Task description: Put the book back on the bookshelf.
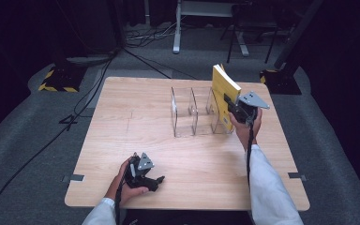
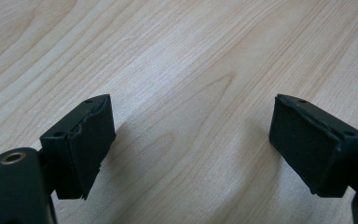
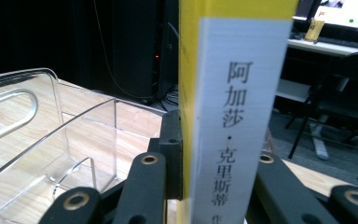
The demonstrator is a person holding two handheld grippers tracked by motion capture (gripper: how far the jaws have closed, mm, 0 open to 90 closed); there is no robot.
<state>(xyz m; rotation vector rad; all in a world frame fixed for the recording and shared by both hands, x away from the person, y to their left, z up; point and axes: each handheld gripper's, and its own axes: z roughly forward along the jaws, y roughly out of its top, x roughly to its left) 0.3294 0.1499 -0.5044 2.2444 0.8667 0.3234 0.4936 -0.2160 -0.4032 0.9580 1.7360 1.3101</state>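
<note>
Left gripper (image 1: 155, 180): jaws released, empty, low over table (image 1: 122, 122), well short of clear rack (image 1: 192, 112) | right gripper (image 1: 231, 107): clenched on yellow book (image 1: 222, 89), upright, at rack's right end slot.

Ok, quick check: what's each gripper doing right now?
Left gripper: open, nothing between its jaws, over the table.
Right gripper: shut on the yellow book, upright by the clear rack.

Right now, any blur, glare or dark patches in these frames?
High view: table evenly lit, surroundings nearly black, clear rack hard to make out. Left gripper view: sharp wood grain, soft shadows under the pads. Right gripper view: book spine sharp, background dim, faint glare on rack edges.
</note>
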